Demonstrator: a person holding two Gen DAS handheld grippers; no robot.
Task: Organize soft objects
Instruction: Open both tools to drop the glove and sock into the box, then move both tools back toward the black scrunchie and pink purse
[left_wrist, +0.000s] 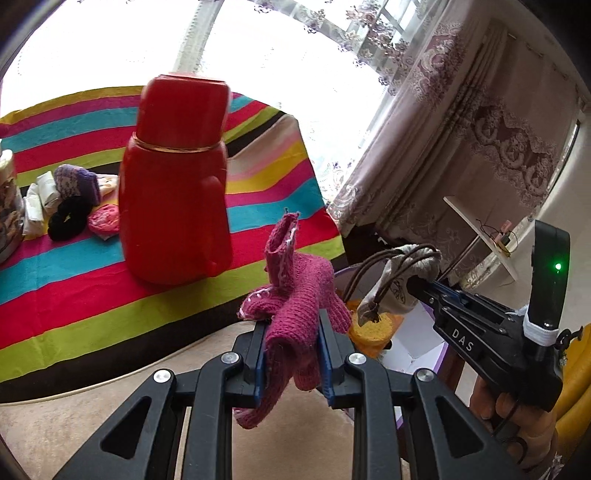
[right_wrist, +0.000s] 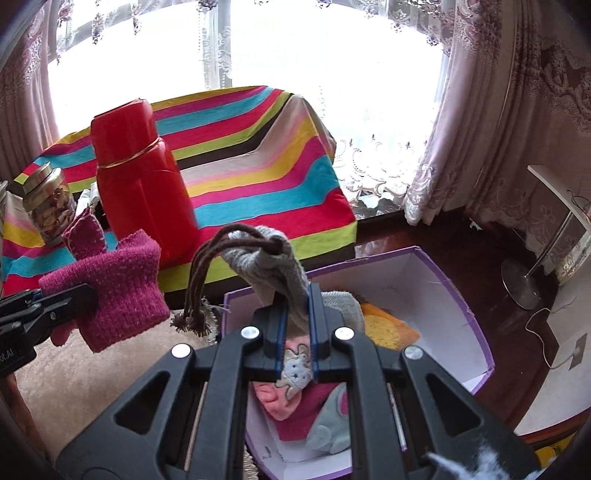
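Observation:
A magenta knit glove (left_wrist: 295, 314) hangs crumpled between the blue pads of my left gripper (left_wrist: 291, 326), which is shut on it. In the right wrist view the same glove (right_wrist: 118, 288) shows at the left, with the left gripper (right_wrist: 83, 295) clamped on it. My right gripper (right_wrist: 299, 295) is shut on a grey drawstring pouch (right_wrist: 269, 254) whose brown cords dangle. It hovers over a white box with a purple rim (right_wrist: 447, 280). The box holds yellow-orange (right_wrist: 388, 325), pink and grey soft pieces (right_wrist: 303, 406). More soft items (left_wrist: 74, 199) lie piled on the striped cloth.
A tall red thermos (left_wrist: 177, 184) stands on the striped tablecloth (left_wrist: 74, 295), with a glass jar (right_wrist: 48, 203) beside it. Beige carpet lies below the table. Curtains and a window fill the back. A person's hand (left_wrist: 517, 417) grips the right tool.

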